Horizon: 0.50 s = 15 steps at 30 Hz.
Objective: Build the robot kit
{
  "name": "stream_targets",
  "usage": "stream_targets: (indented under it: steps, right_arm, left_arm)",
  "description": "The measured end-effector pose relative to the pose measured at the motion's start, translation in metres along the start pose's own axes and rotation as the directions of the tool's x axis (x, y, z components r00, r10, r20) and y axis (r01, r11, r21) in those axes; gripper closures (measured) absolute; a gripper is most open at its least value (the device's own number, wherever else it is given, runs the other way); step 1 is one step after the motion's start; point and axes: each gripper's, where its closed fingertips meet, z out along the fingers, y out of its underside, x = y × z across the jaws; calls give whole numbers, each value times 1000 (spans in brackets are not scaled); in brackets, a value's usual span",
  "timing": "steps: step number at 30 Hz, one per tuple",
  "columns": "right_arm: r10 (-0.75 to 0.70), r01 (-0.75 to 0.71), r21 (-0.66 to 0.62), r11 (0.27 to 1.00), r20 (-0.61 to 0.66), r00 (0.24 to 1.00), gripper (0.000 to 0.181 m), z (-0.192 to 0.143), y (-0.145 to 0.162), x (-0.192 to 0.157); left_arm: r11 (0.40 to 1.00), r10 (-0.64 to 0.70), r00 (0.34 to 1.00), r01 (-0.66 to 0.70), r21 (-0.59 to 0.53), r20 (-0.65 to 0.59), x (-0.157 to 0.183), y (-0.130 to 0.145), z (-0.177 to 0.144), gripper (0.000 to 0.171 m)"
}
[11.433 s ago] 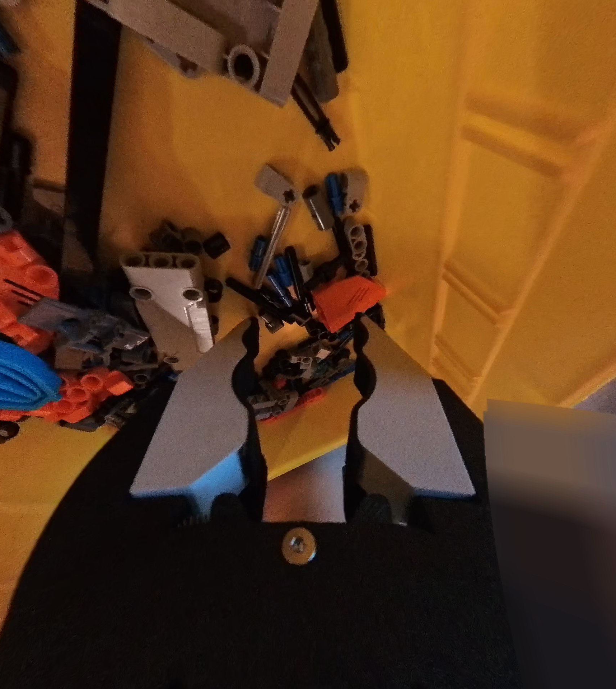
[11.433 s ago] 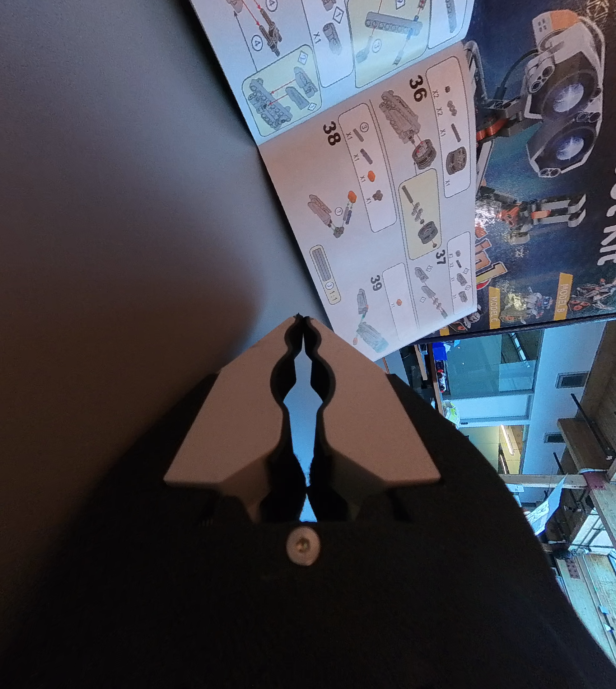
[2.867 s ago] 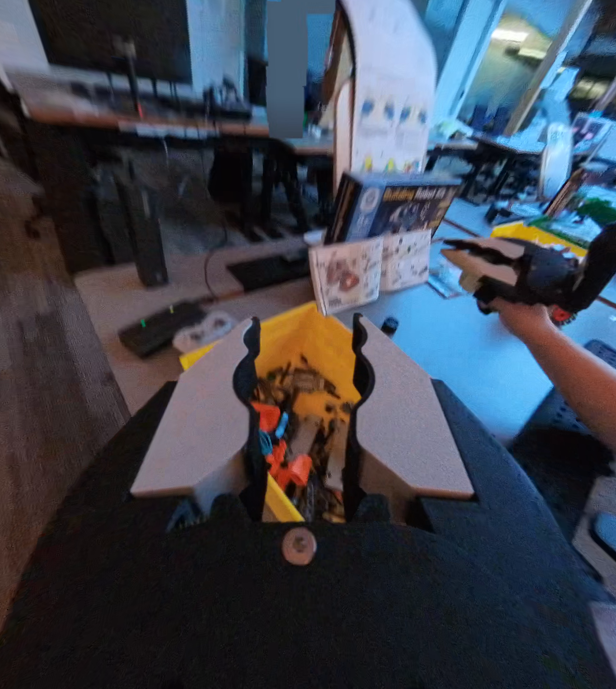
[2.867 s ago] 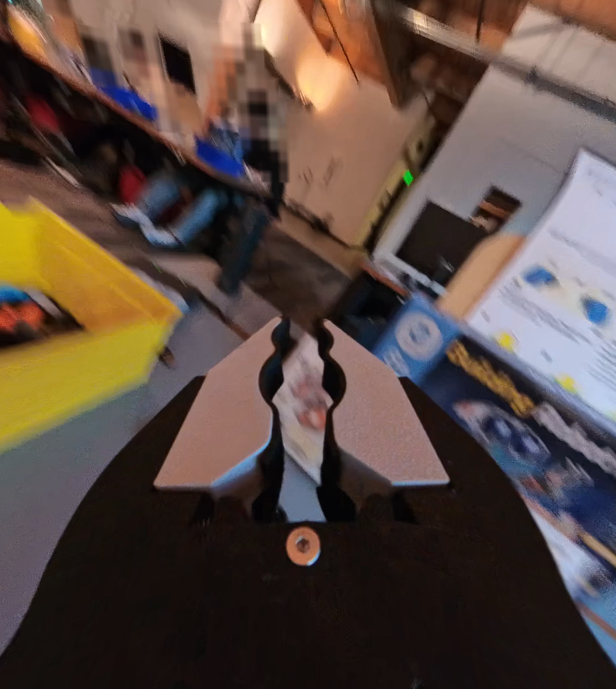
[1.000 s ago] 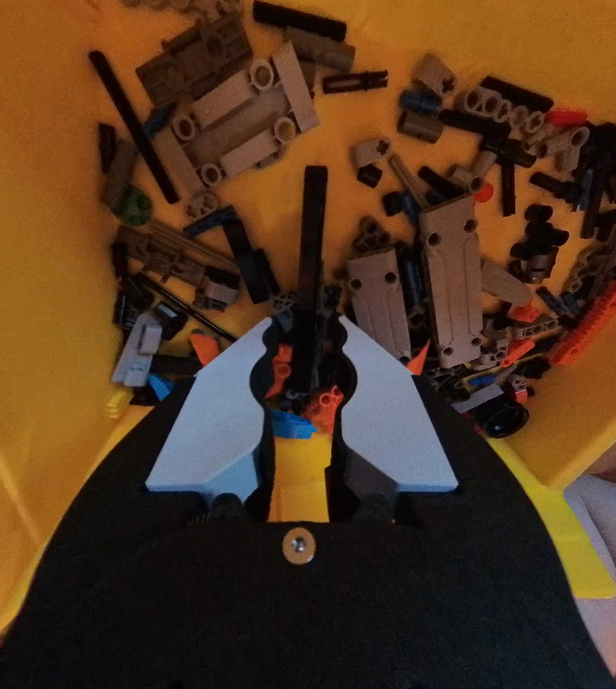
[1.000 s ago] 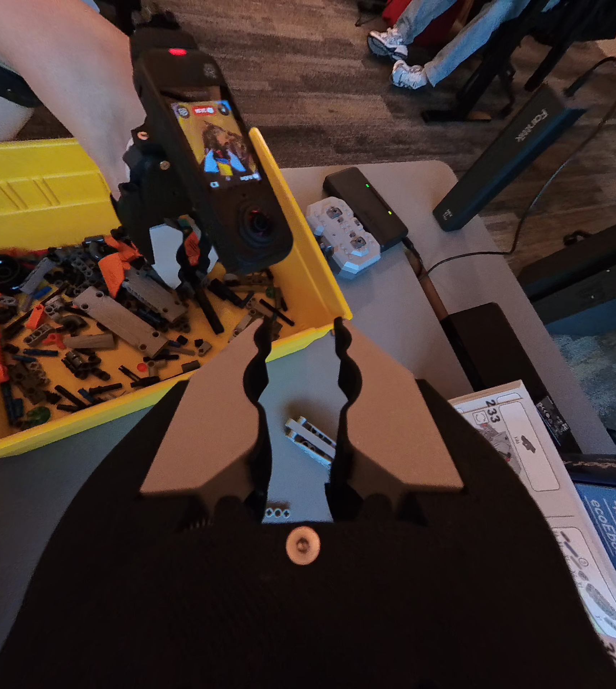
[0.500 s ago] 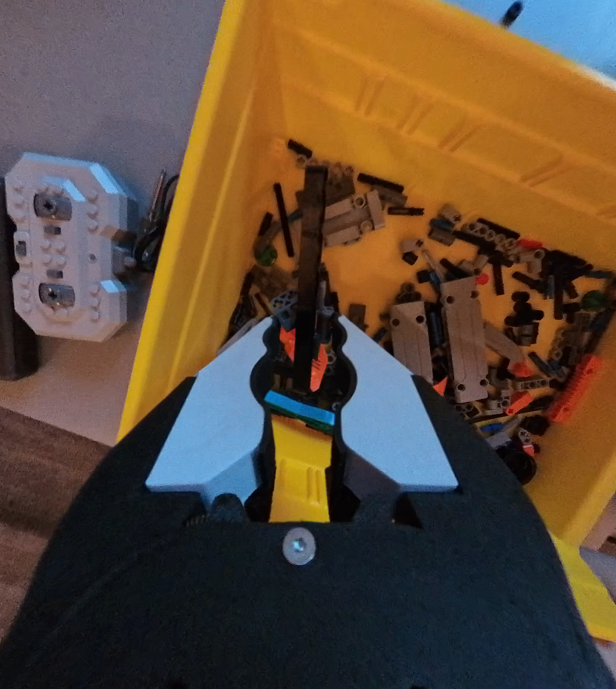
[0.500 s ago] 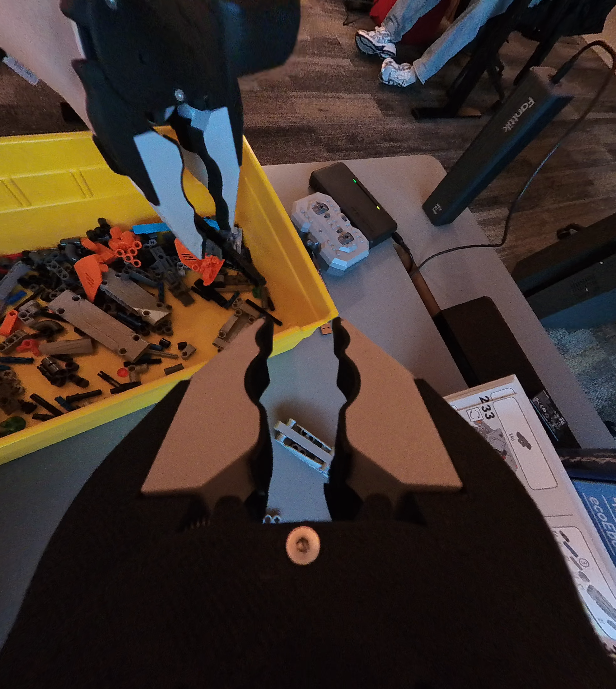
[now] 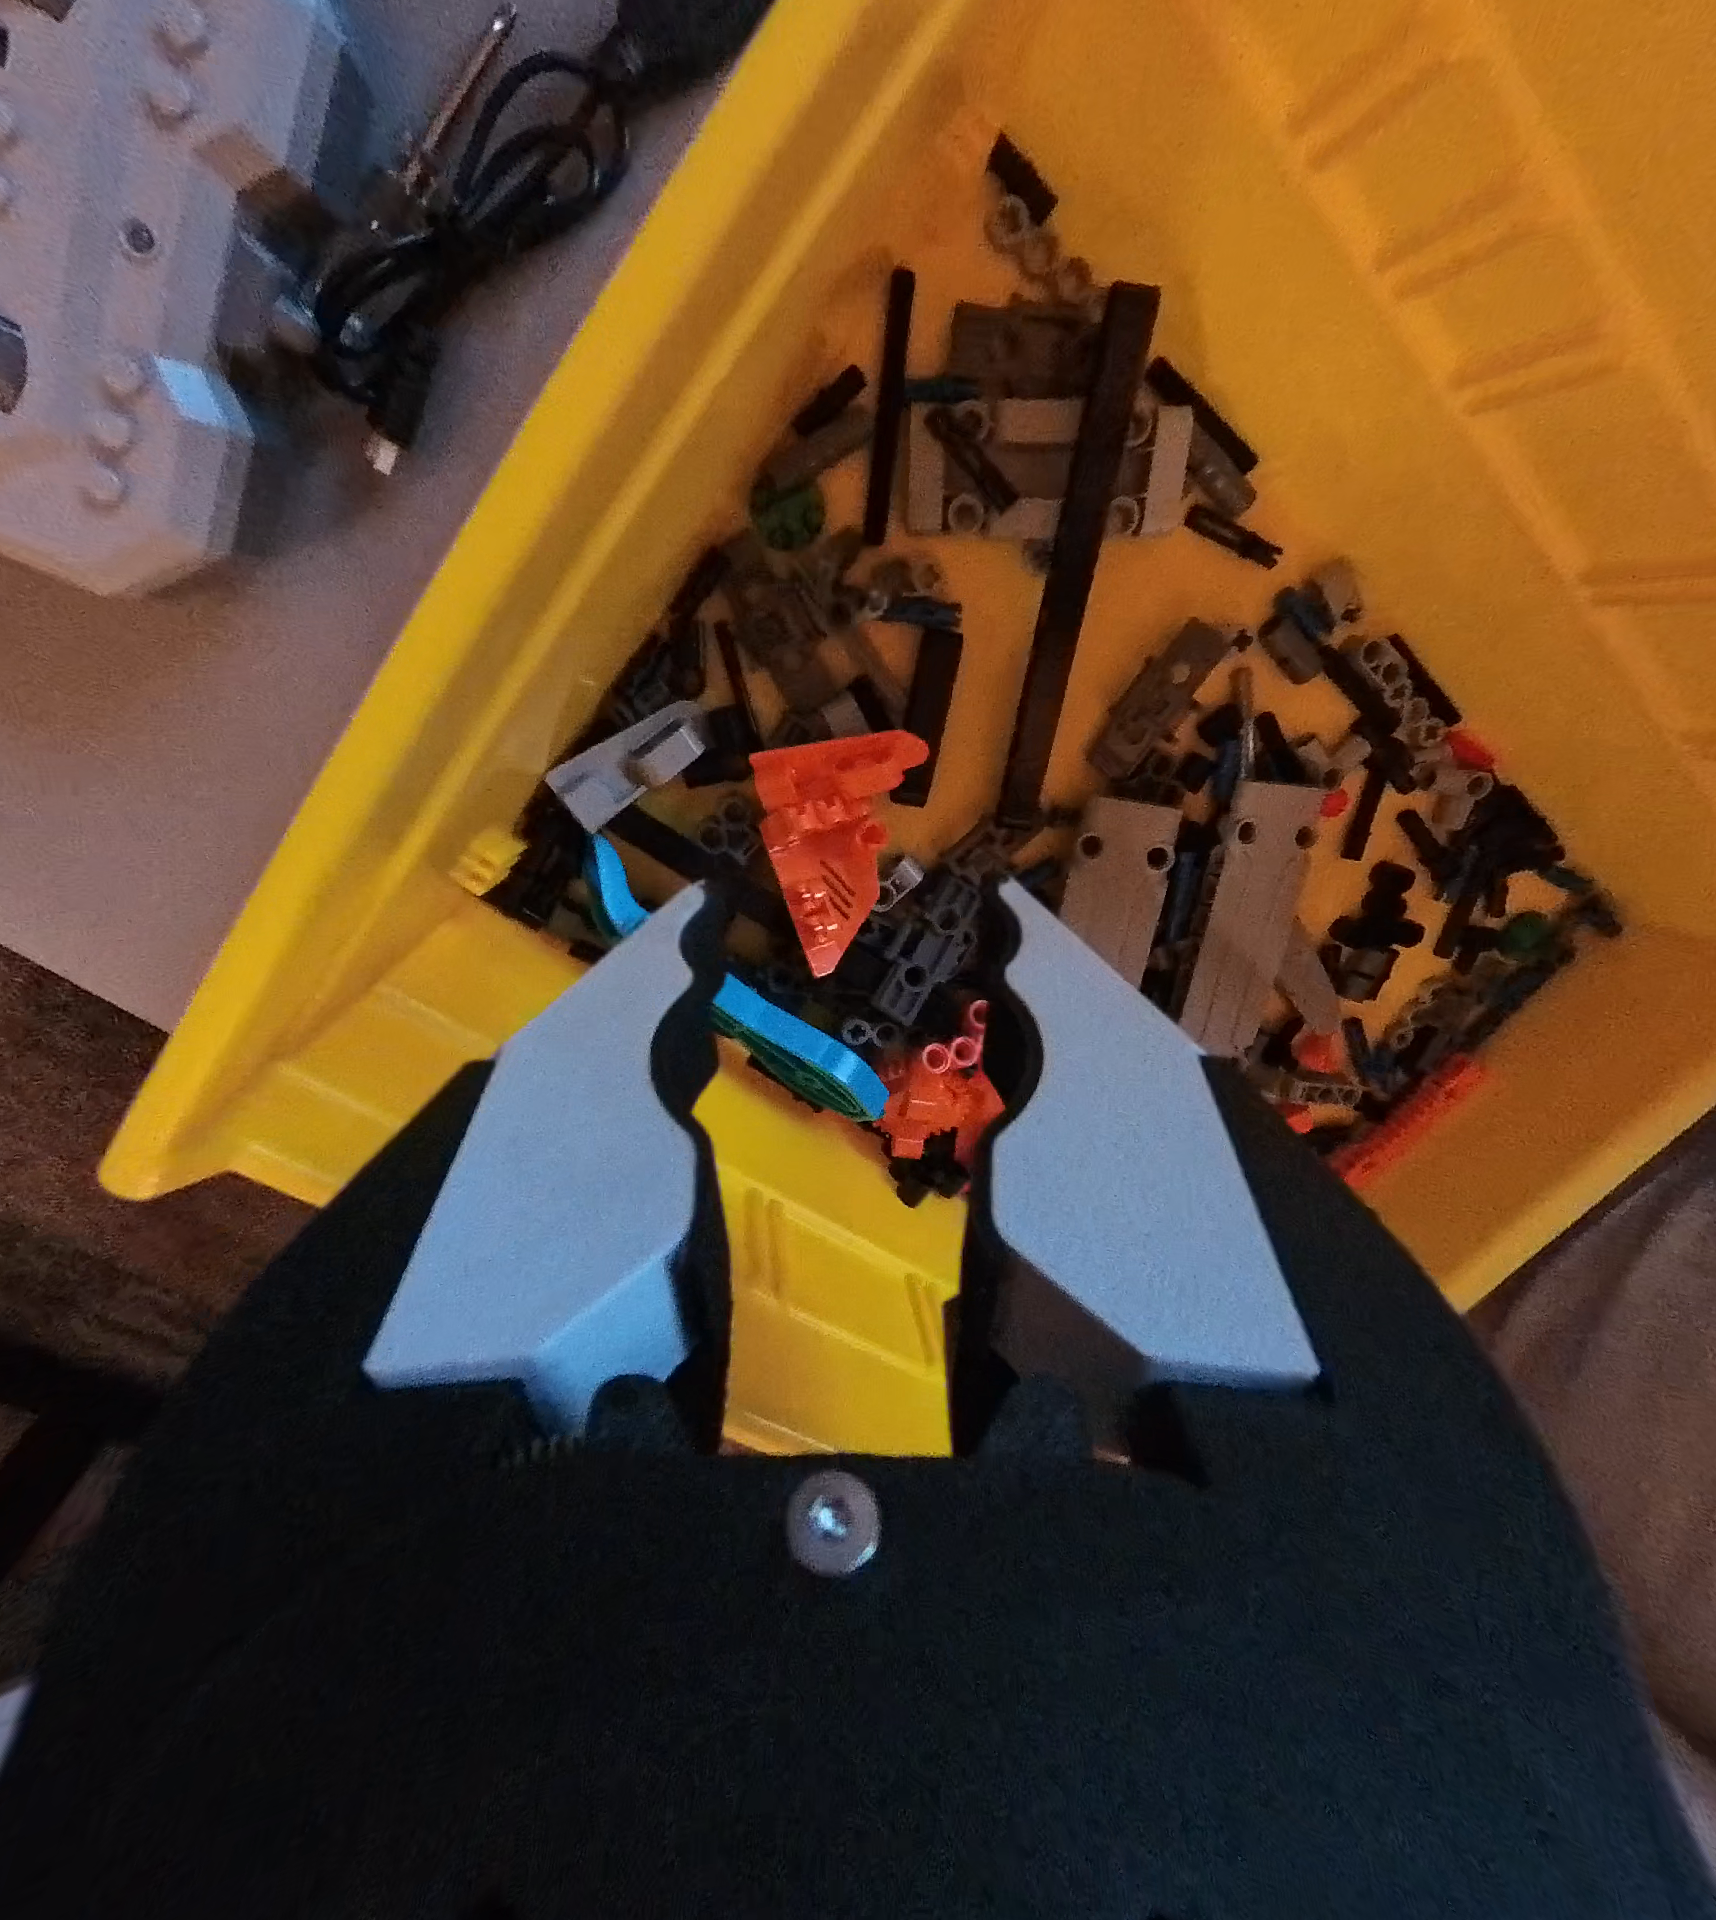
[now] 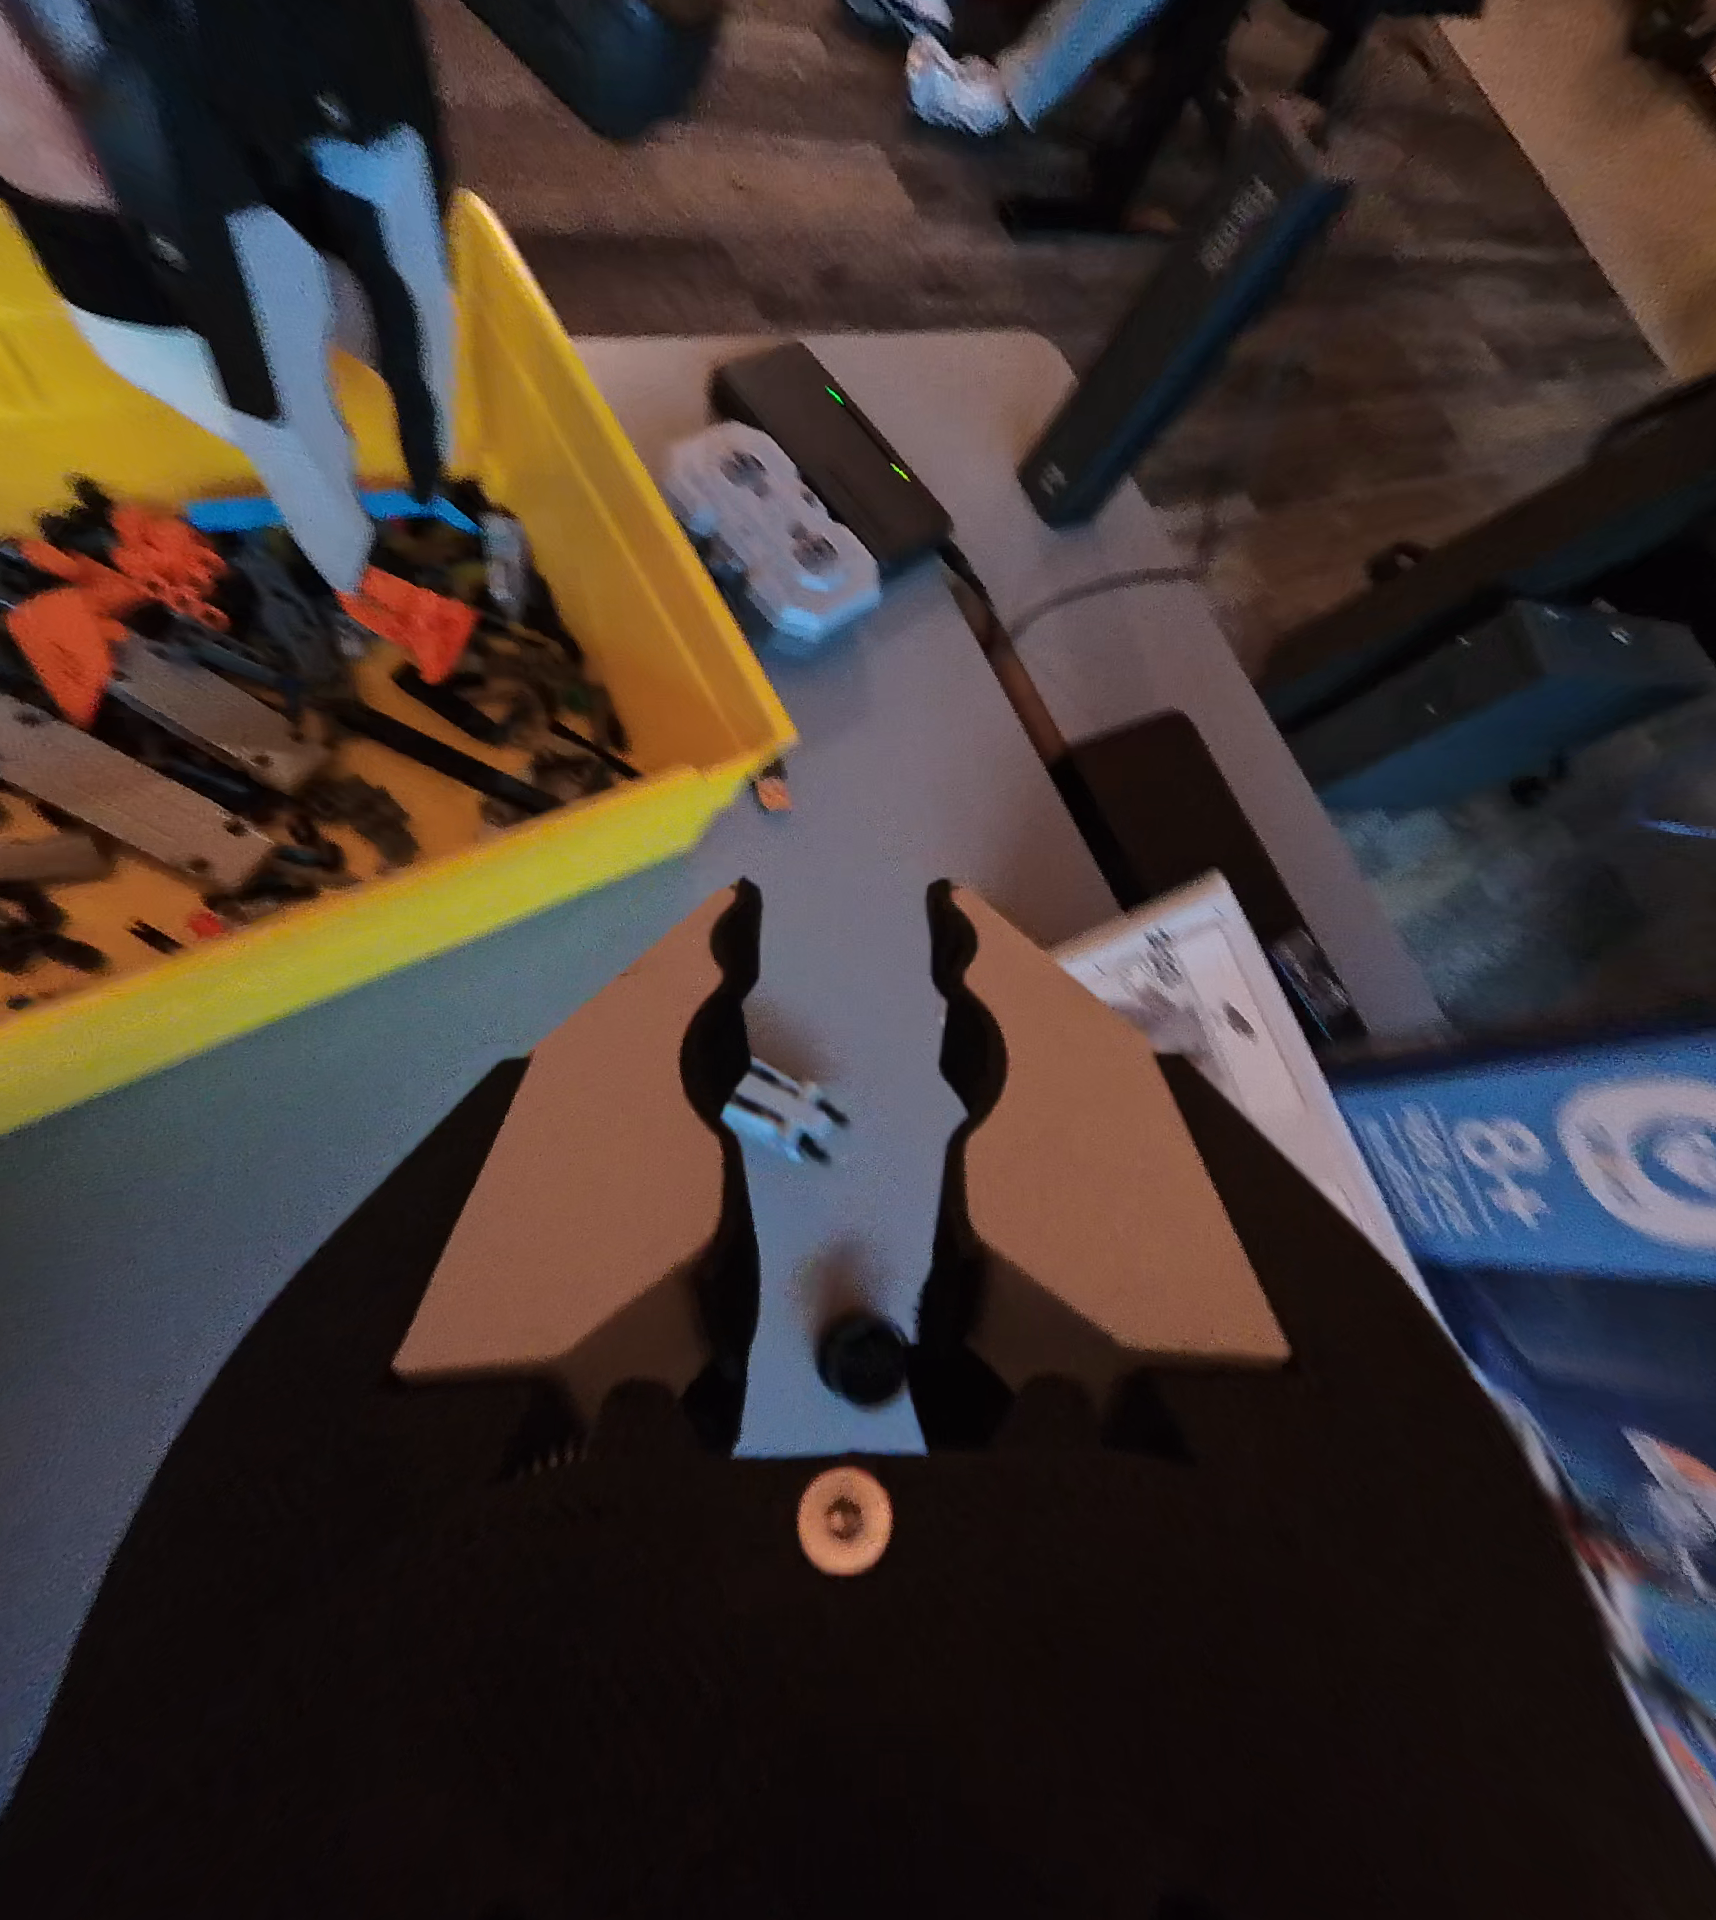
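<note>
Left gripper [image 9: 849, 914]: fingers parted, empty, over the yellow bin [image 9: 438, 790]. Orange panel piece [image 9: 823, 831] lies just ahead between the tips, long axis pointing away. Right gripper [image 10: 841, 904]: parted, empty, above the bench [image 10: 885, 727]; small white piece [image 10: 781, 1117] beneath.

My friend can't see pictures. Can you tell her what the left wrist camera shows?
An open left gripper hangs over a yellow bin full of small building pieces. An orange piece and a blue curved piece lie just past its tips, with a long black bar farther in. A white block and black cable sit outside the bin.
</note>
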Motion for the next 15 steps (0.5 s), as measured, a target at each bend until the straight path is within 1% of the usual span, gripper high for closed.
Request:
stream_targets:
  steps: [3, 5, 7, 9, 12, 15]
  right_arm:
    - [50, -68, -114, 991, -155, 987, 149, -32, 38, 37]
    - [79, -139, -191, 972, -291, 954, 150, -61, 73, 66]
    - [137, -245, -233, 941, -400, 906, 152, -92, 109, 88]
    - [209, -336, -216, 917, -459, 864, 154, -114, 139, 102]
    - [302, -440, -167, 882, -516, 801, 154, -139, 174, 118]
    - [373, -521, -119, 845, -568, 734, 155, -157, 197, 128]
  left_arm:
    - [999, -37, 999, 38, -29, 8, 3, 4, 1, 123]
    - [997, -54, 998, 55, -48, 20, 4, 8, 2, 122]
    - [996, -48, 998, 51, -75, 36, 5, 12, 4, 120]
    - [993, -10, 999, 16, -115, 50, 6, 16, 7, 119]
    - [984, 76, 996, -65, -168, 55, 10, 24, 12, 118]
    - [978, 60, 996, -47, -202, 58, 12, 28, 16, 113]
